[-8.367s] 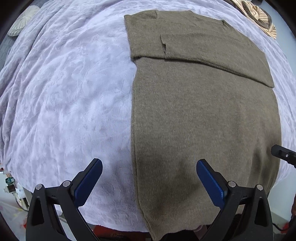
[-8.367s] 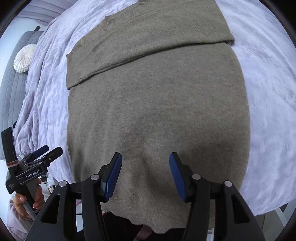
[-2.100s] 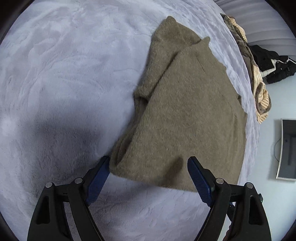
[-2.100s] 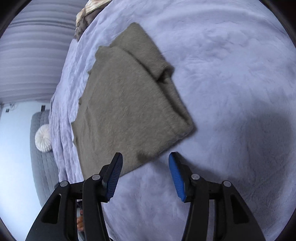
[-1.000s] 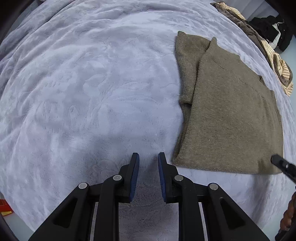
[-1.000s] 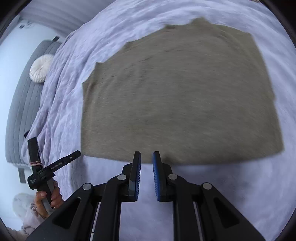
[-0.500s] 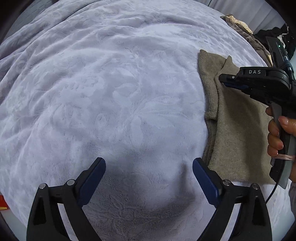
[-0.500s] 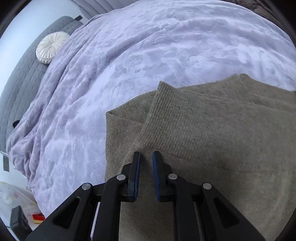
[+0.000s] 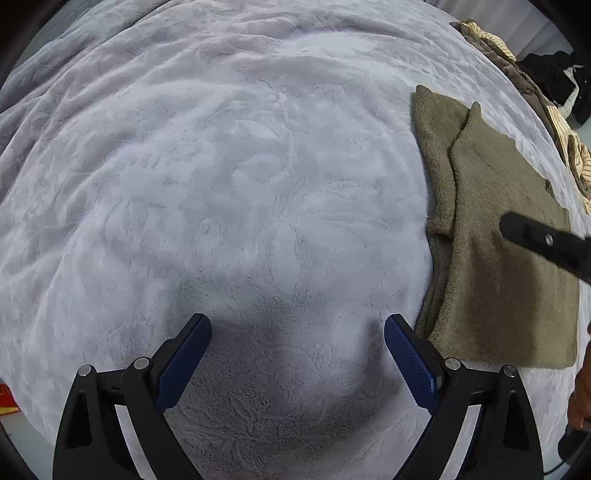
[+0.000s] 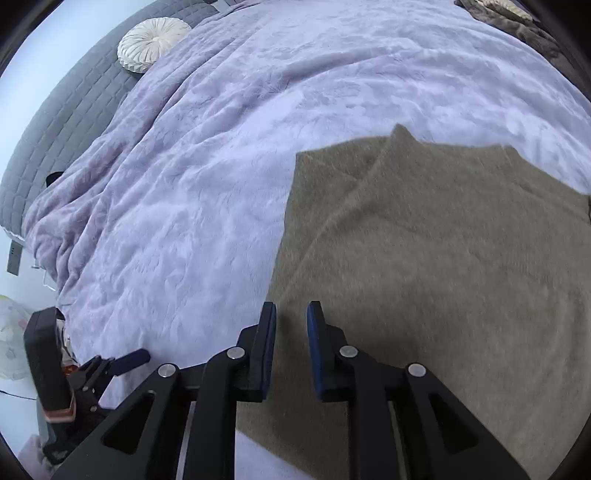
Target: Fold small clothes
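Observation:
An olive-brown knit sweater (image 9: 506,258) lies folded into a rough rectangle on the lilac blanket (image 9: 240,184), at the right of the left wrist view. My left gripper (image 9: 297,338) is open and empty over bare blanket, left of the sweater's near left corner. In the right wrist view the sweater (image 10: 443,277) fills the right half. My right gripper (image 10: 291,317) hovers over its left edge with the jaws a narrow gap apart and nothing between them. The right gripper's black body (image 9: 546,240) crosses over the sweater in the left wrist view.
A pile of other clothes (image 9: 532,74) lies at the far right of the bed. A round white cushion (image 10: 153,35) rests on the grey headboard (image 10: 74,110). The left gripper's handle (image 10: 51,369) shows at the lower left, past the bed's edge.
The right gripper has pulled back from low on the sweater's folded corner and its jaws have parted slightly. The left gripper stays open and has barely moved.

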### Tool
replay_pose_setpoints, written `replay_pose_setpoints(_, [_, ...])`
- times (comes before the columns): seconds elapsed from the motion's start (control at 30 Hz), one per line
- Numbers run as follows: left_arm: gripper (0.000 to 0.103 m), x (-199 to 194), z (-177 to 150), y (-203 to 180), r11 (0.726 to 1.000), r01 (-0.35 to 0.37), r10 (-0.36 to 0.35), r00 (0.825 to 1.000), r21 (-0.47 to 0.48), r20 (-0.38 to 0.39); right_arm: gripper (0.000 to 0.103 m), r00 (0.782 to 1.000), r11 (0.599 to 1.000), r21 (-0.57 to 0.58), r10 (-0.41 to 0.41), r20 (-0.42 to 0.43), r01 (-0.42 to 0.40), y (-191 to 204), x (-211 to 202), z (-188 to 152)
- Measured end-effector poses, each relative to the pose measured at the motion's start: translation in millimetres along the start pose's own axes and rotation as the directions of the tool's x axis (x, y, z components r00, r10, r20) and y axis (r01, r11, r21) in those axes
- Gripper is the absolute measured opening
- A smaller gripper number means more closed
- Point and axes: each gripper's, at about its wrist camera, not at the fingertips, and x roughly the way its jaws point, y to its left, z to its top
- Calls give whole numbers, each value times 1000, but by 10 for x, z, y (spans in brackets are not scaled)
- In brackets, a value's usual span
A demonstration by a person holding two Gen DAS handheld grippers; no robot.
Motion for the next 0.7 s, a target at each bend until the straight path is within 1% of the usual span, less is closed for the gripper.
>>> replay_pose_setpoints(0.03, [95, -1, 2, -28, 1000, -5, 5, 1000, 3, 1, 34, 1000, 1000, 22, 7, -9, -7, -48, -51, -96])
replay_pose_setpoints(0.07, [95, -16, -11, -57, 1000, -11, 11, 1000, 7, 1, 37, 1000, 999, 48, 14, -15, -13, -101, -99, -194])
replay_pose_setpoints(0.23, [95, -14, 4, -233, 999, -17, 17, 1000, 35, -4, 38, 999, 988, 151, 26, -44, -19, -336, -266, -641])
replay_pose_setpoints(0.37, [95, -18, -32, -383, 997, -22, 23, 1000, 69, -16, 43, 998, 972, 232, 32, -44, -21, -508, -367, -931])
replay_pose_setpoints(0.53, [95, -32, -93, -588, 994, -4, 6, 1000, 106, -25, 47, 998, 942, 330, 62, -18, -53, -682, -455, -1188])
replay_pose_setpoints(0.63, [95, 1, -113, -664, 995, 14, -9, 999, 100, -48, 51, 997, 927, 369, 80, -12, -70, -748, -447, -1286])
replay_pose_setpoints(0.7, [95, 41, -122, -697, 996, 21, -15, 998, 89, -65, 51, 995, 914, 396, 99, -4, -89, -778, -429, -1355])
